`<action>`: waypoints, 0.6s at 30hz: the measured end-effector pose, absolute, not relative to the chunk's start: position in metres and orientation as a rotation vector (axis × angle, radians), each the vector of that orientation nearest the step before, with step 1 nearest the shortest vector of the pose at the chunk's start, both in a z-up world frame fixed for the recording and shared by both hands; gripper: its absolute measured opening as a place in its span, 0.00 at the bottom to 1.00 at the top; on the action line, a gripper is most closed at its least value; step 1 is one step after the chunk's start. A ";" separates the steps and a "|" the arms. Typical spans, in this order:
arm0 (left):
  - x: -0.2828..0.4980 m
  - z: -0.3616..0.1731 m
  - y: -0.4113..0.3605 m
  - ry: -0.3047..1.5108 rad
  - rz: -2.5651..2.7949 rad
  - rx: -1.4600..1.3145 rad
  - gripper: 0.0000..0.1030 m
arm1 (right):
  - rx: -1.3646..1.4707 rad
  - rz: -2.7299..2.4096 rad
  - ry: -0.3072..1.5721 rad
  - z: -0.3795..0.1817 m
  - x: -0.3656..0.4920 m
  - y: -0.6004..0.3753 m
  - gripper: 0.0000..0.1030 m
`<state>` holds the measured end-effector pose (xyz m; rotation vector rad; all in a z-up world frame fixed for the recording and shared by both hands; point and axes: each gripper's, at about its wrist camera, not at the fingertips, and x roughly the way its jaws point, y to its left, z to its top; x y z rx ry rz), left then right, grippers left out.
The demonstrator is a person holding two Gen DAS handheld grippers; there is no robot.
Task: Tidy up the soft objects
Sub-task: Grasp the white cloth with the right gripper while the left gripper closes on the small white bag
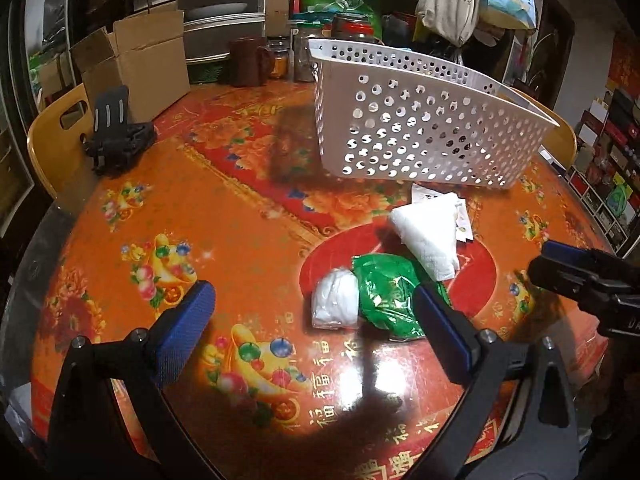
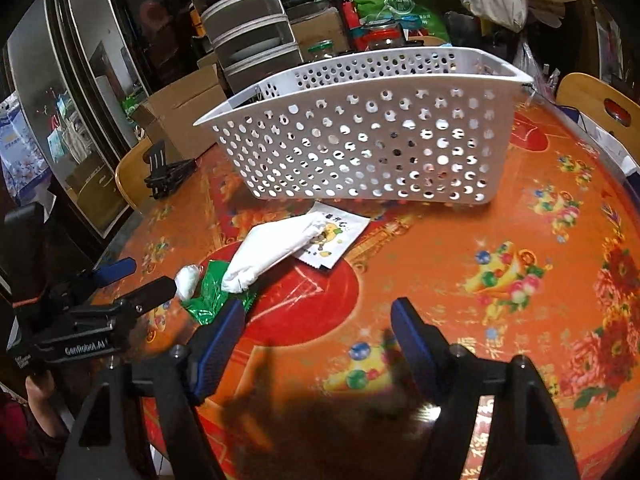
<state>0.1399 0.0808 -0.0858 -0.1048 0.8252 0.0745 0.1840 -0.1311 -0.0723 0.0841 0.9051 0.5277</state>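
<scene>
Both tongs are hanging spread and holding nothing above the worktop (image 1: 248, 200): the left tongs (image 1: 316, 332) are framing a white wrapped bundle (image 1: 335, 300) and a green foil packet (image 1: 390, 296), while the right tongs (image 2: 318, 344) are hovering beside that packet. Taking the packet as landmark, a folded white cloth (image 1: 430, 236) is lying just beyond it, over a printed sachet (image 2: 336, 240). Farther beyond, the white perforated basket (image 1: 420, 136) appears empty, so the sorting seems barely begun.

One white basket (image 1: 420, 128), one paper towel (image 1: 430, 236), one green bag (image 1: 386, 292), one white bundle (image 1: 335, 300), one printed packet (image 2: 336, 240), two chairs (image 1: 52, 136), one cardboard box (image 1: 140, 64), one brown mug (image 1: 246, 60)
</scene>
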 end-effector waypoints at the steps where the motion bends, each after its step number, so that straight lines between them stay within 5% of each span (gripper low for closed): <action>1: 0.141 -0.087 0.080 0.828 0.072 -0.103 0.95 | 0.095 0.529 0.907 -0.073 0.186 -0.129 0.74; 10: 0.151 -0.094 0.080 0.852 0.068 -0.097 0.92 | 0.109 0.546 0.936 -0.081 0.207 -0.096 0.72; 18: 0.158 -0.097 0.077 0.855 0.062 -0.081 0.85 | 0.070 0.556 0.972 -0.087 0.219 -0.069 0.53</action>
